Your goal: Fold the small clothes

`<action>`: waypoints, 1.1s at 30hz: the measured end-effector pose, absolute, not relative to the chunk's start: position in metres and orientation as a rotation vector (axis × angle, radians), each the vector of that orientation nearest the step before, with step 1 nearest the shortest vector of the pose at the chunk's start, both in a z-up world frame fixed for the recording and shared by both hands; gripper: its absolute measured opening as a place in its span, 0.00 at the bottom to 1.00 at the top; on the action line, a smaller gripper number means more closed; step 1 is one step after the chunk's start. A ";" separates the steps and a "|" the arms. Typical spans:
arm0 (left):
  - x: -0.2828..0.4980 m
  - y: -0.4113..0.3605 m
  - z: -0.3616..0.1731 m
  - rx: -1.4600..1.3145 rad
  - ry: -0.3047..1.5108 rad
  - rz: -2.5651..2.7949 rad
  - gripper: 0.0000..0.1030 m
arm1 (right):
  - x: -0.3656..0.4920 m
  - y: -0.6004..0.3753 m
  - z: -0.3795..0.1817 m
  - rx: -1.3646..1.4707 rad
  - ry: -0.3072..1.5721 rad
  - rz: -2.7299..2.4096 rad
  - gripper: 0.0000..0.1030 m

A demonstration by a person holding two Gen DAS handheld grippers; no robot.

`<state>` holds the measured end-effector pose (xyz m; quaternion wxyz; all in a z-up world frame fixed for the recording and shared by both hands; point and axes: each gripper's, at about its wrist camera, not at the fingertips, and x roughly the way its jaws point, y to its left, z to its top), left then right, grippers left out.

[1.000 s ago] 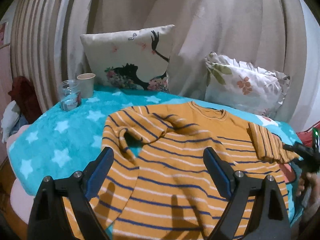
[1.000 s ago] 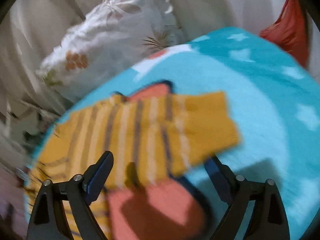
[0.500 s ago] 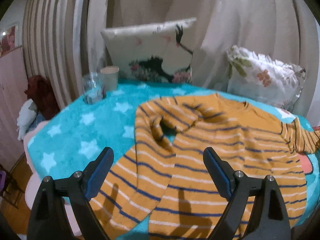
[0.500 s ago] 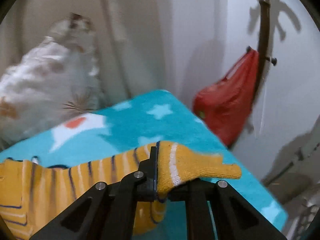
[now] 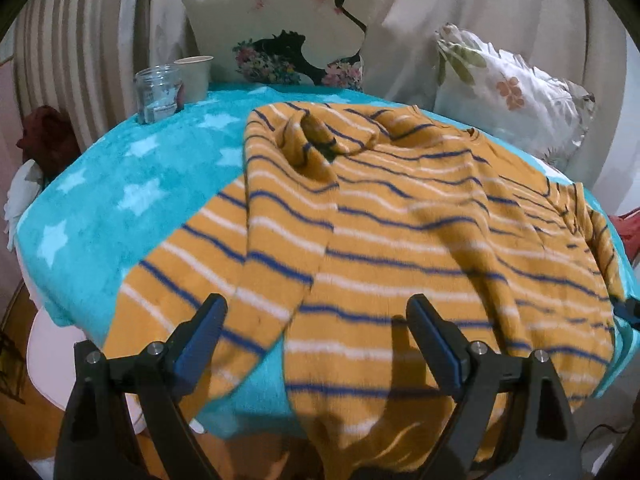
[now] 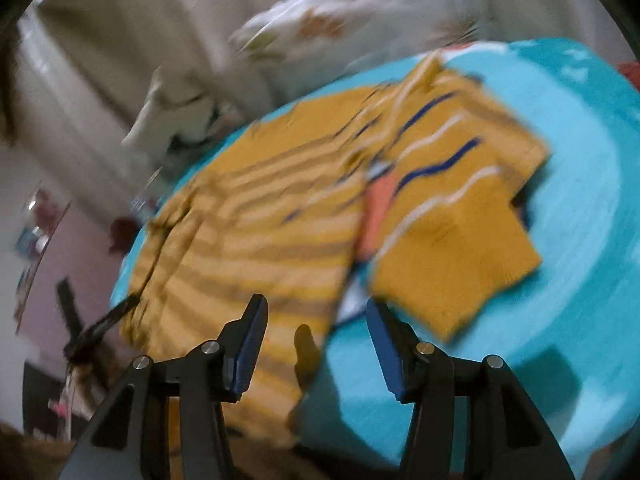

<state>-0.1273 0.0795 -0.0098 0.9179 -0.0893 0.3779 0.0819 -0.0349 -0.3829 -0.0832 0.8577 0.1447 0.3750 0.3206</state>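
Sweater lies spread on blanket for folding; left gripper wide open above hem, right gripper opening, both empty.

My left wrist view looks forward and down along the left gripper from the near edge of the bed, close over the striped sweater, and faces the pillows at the far side. My right wrist view sits at the right gripper, tilted and blurred, and looks across the sweater's folded sleeve. Both views share the sweater, the turquoise blanket and the leaf-print pillow.
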 end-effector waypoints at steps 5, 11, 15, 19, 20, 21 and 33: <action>-0.159 0.086 -0.014 -0.203 0.743 0.170 0.88 | -0.090 -0.368 -0.089 0.273 0.764 0.815 0.58; -0.173 0.088 -0.023 -0.242 0.744 0.141 0.88 | -0.110 -0.370 -0.109 0.211 0.804 0.788 0.70; -0.168 0.085 -0.040 -0.258 0.765 0.123 0.91 | -0.097 -0.352 -0.134 0.243 0.878 0.850 0.72; -0.167 0.088 -0.046 -0.323 0.747 0.099 0.96 | -0.089 -0.325 -0.153 0.201 0.918 0.850 0.74; -0.165 0.091 -0.049 -0.356 0.753 0.086 0.96 | -0.086 -0.319 -0.158 0.200 0.933 0.857 0.74; -0.164 0.094 -0.051 -0.400 0.763 0.076 0.96 | -0.084 -0.314 -0.160 0.204 0.935 0.865 0.73; -0.212 0.084 -0.009 -0.369 0.735 0.062 0.00 | -0.133 -0.362 -0.121 0.217 0.826 0.960 0.04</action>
